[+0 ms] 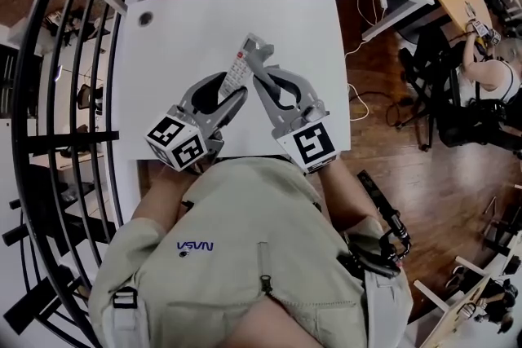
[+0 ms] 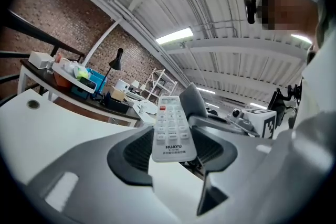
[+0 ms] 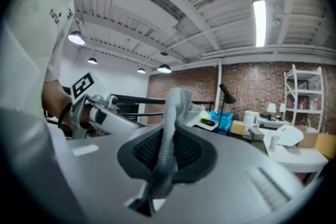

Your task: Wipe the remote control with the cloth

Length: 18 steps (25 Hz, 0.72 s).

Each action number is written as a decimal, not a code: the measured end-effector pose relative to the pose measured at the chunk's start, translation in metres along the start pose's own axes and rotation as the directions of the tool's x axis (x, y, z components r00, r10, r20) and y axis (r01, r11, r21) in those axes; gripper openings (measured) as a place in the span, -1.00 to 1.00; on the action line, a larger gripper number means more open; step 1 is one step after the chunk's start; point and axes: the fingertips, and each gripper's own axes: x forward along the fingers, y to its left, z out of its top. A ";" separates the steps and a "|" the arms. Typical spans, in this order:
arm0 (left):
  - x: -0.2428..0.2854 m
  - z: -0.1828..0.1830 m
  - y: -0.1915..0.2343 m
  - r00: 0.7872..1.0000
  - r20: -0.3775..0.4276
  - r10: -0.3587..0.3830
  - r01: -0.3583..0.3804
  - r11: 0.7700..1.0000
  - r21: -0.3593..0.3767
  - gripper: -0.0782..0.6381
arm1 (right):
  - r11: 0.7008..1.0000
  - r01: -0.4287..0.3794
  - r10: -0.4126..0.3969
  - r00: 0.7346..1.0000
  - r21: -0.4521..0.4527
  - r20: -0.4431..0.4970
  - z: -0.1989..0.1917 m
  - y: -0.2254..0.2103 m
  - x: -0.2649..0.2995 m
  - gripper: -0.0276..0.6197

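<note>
White remote (image 2: 170,128): lifted clear of the counter (image 1: 188,28), over its middle, key face showing and red button at the far end.
Grey cloth (image 3: 169,134): a narrow bunched strip that stands up out of the right tongs. Its free end sits at the remote's far end, against the right edge. It looks to be in contact there, though no view makes that certain.
Left tongs (image 2: 173,150): grasping the remote by its near end, one ribbed pad on each long side.
Right tongs (image 3: 167,153): clenched on the cloth, which is pinched thin between the pads.
Tongs together: tips angled toward each other in front of the person's chest, and meeting at the remote in the head view.
Done so far: both things are picked up and brought together, so fetching and lining up are finished.
Step in hand: by my reading, a wipe at the remote's top end, just starting or under way.
How much is wiped: cannot tell, as no dirt or streak shows on the keys.
Left to do: probably strokes down the key face, the sides and the back, and then both things go onto the counter again.
</note>
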 end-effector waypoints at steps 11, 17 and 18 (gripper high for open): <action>-0.001 -0.012 0.018 0.985 -0.047 0.166 -0.148 0.954 0.262 -0.11 | 0.991 0.072 -0.067 0.996 0.108 -0.050 -0.026 -0.002 -0.005 -0.83; -0.004 -0.004 0.021 0.960 -0.013 0.279 -0.246 0.866 0.436 -0.11 | 0.959 0.247 -0.239 0.968 0.136 -0.076 -0.030 -0.037 -0.011 -0.83; -0.004 -0.003 0.022 0.955 -0.010 0.296 -0.259 0.851 0.458 -0.11 | 0.956 0.259 -0.249 0.965 0.138 -0.082 -0.031 -0.039 -0.010 -0.83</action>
